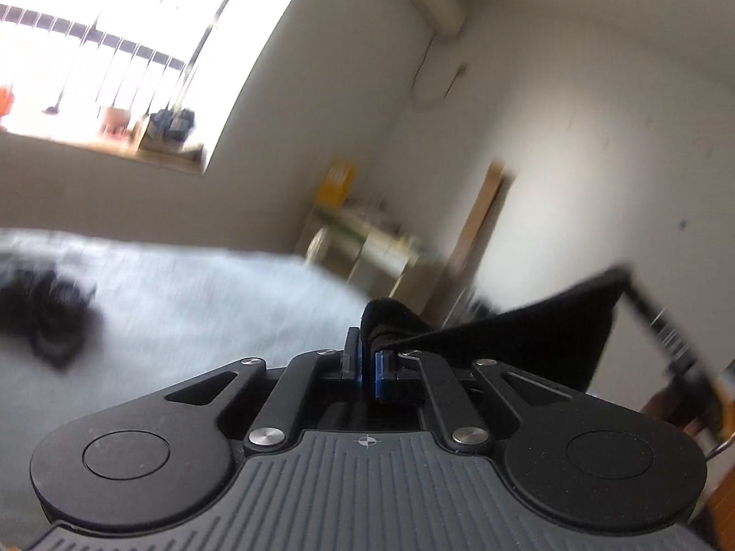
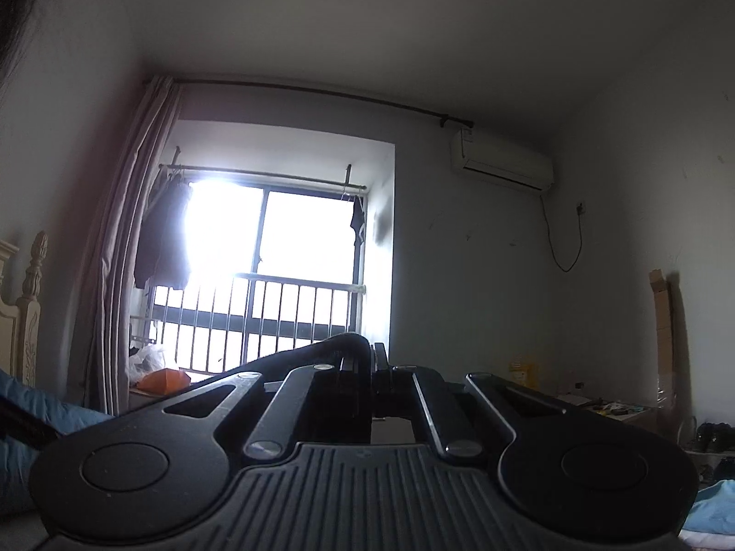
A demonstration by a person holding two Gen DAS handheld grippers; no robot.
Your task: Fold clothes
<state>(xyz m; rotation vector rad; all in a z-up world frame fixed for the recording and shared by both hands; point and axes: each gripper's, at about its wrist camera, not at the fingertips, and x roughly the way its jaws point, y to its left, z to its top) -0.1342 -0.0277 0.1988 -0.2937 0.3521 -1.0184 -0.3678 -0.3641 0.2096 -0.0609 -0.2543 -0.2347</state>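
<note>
My left gripper (image 1: 366, 358) is shut on a black garment (image 1: 528, 330), its blue pads pinching a bunched edge. The cloth stretches taut to the right, up to a corner where the other black gripper (image 1: 661, 321) shows, blurred. In the right wrist view my right gripper (image 2: 370, 358) is shut on the same black garment (image 2: 321, 351), whose edge runs off to the left over the linkage. Both grippers hold the cloth in the air above a pale grey-blue bed (image 1: 183, 303). Another dark heap of clothes (image 1: 46, 317) lies on the bed at the left.
A window with railings (image 2: 257, 303) and a curtain (image 2: 128, 238) faces me, with an air conditioner (image 2: 503, 165) on the wall. A low table with clutter (image 1: 367, 238) and a leaning board (image 1: 477, 229) stand by the wall. A carved bedpost (image 2: 32, 303) rises at the left.
</note>
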